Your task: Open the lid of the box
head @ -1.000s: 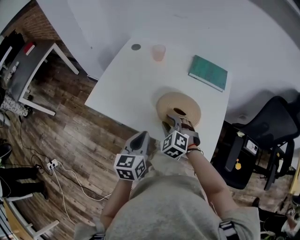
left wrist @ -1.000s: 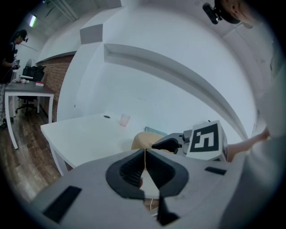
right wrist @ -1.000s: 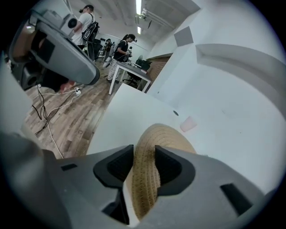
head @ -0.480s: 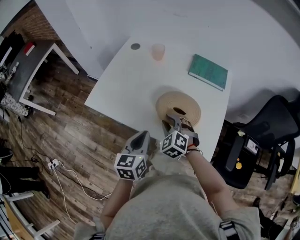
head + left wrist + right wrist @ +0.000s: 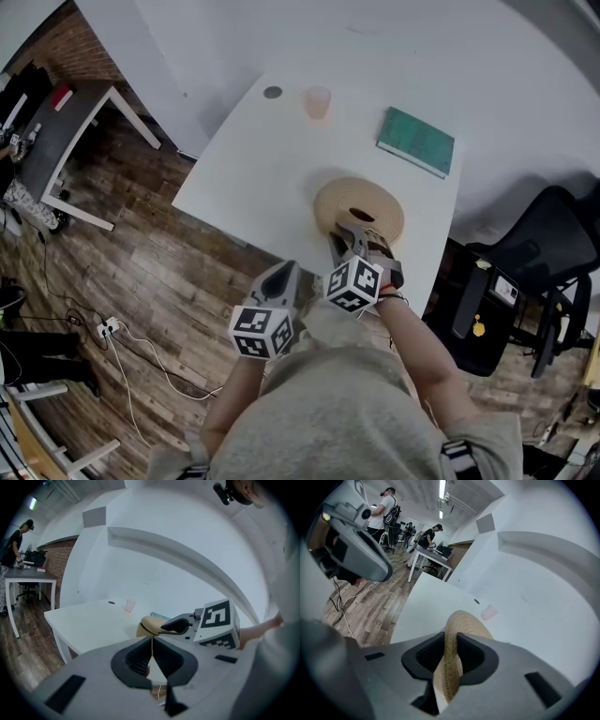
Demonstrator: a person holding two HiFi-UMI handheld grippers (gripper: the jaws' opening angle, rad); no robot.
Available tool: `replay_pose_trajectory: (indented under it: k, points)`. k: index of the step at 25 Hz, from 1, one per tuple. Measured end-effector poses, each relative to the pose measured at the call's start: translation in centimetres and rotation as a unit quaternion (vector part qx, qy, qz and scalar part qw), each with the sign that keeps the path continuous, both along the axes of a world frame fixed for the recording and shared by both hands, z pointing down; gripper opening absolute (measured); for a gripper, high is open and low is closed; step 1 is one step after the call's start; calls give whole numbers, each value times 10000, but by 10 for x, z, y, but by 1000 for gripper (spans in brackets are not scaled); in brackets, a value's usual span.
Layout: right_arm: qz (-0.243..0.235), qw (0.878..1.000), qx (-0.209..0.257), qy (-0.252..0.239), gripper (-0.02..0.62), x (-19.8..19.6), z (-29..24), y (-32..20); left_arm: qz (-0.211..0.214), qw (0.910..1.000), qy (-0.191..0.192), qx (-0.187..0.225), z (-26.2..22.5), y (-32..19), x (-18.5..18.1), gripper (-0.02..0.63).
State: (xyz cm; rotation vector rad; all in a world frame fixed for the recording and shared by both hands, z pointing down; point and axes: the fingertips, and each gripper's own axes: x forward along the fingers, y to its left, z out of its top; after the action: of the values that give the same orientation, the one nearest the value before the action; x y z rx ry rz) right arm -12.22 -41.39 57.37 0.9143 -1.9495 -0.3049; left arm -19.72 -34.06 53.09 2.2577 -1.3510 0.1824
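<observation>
Right gripper (image 5: 449,645) jaws have just been closing and now pinch the woven lid (image 5: 462,620) rim, by the table's (image 5: 253,159) near right corner. Lift straight up, slowly. Left gripper (image 5: 152,651), closed and empty, could steady the box base (image 5: 140,631).

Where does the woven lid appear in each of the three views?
Head view: woven lid, right of centre, near the table's front edge.
Left gripper view: small, tan, at centre.
Right gripper view: low centre, seen edge-on.
Shared landmark: the pink cup, beyond the lid in all three.
</observation>
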Motion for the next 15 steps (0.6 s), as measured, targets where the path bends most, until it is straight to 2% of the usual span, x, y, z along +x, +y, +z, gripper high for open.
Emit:
replay_pose_trajectory:
  k: [15]
  points:
    - [85,9982,457,-367,74,6,-42,4,-2,9999,-24,138,-10,21,3,9]
